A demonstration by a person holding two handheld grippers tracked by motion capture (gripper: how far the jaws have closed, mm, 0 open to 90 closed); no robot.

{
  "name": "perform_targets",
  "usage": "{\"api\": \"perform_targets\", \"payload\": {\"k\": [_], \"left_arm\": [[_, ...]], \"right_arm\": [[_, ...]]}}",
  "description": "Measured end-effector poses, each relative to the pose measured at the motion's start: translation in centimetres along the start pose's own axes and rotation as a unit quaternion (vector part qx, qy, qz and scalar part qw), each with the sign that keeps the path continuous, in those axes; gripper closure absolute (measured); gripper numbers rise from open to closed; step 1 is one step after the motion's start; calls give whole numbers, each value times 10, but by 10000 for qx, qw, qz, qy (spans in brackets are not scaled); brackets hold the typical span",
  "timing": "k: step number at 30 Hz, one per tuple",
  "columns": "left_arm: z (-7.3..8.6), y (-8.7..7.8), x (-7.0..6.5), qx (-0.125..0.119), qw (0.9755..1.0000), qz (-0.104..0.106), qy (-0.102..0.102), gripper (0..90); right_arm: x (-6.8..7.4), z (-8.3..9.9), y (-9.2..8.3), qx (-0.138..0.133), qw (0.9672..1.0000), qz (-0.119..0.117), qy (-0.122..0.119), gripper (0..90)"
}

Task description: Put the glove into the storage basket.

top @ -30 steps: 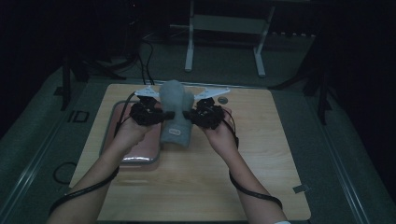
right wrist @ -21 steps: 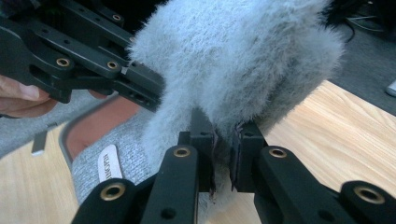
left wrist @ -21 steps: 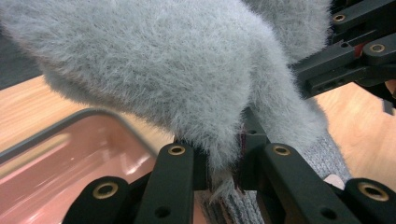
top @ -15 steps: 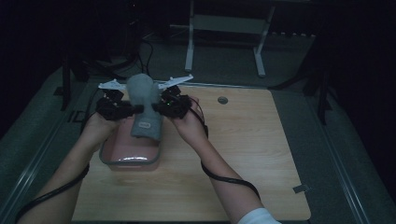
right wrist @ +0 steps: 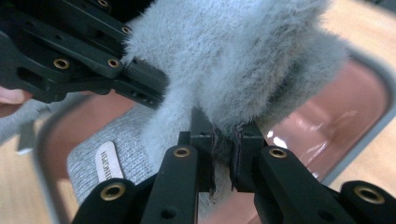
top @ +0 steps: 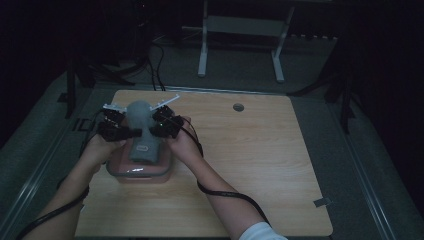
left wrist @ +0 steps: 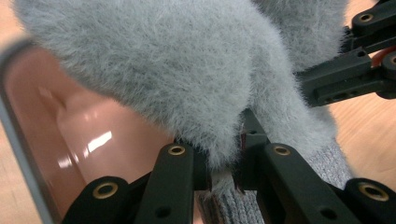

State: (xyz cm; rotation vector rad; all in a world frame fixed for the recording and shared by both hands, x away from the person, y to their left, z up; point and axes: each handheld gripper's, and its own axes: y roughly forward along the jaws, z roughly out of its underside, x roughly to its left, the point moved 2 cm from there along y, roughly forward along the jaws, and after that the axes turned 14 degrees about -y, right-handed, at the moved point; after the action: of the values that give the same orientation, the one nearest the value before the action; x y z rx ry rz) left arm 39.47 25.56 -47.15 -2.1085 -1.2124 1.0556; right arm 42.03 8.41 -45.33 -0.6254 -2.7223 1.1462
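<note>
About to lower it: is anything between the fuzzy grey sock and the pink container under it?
Nothing visible. The sock, pinched by the left gripper and the right gripper, hangs over the open container, whose inside looks bare.

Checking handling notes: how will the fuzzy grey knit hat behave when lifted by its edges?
The fuzzy grey knit hat probably hangs floppy, sagging between the left gripper and right gripper. It seems light, as small pinches carry it. Its ribbed cuff droops into the pink plastic container.
</note>
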Motion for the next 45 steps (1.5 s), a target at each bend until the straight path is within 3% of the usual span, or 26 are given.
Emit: {"api": "perform_targets", "payload": {"k": [5, 8, 16, 20, 25, 27, 30, 32, 36, 39, 45], "left_arm": [[7, 21, 6, 381, 9989, -210, -190, 800], [8, 31, 7, 564, 9976, -360, -149, 800], [7, 52, 8, 892, 9941, -599, -154, 798], [7, 62, 9, 990, 9920, -751, -217, 796], [8, 67, 10, 1064, 9902, -878, -200, 767], [7, 66, 10, 984, 9909, -885, -231, 724], [6, 59, 8, 644, 9946, -764, -279, 631], [3, 50, 6, 312, 9961, -770, -301, 550], [-3, 28, 1, -323, 9962, -741, -318, 355], [-2, 16, -8, -487, 9973, -536, -139, 254], [8, 6, -28, -687, 9970, -301, 189, 184]], "right_arm": [[0, 12, 25, 442, 9989, 110, 82, 821], [1, 17, 35, 651, 9975, 168, 208, 820], [-2, 23, 50, 1056, 9938, 283, 205, 775], [-2, 25, 49, 1053, 9937, 357, 168, 708], [-5, 23, 34, 753, 9964, 380, 109, 658], [-8, 21, 27, 624, 9974, 317, 161, 618], [-12, 19, 16, 503, 9982, 328, 72, 586], [-15, 20, 9, 406, 9989, 226, 42, 553], [-22, 24, -5, 183, 9998, -81, 16, 446], [-23, 28, -14, 89, 9998, -130, -121, 348], [-26, 38, -31, -140, 9983, -552, -121, 213]]}}
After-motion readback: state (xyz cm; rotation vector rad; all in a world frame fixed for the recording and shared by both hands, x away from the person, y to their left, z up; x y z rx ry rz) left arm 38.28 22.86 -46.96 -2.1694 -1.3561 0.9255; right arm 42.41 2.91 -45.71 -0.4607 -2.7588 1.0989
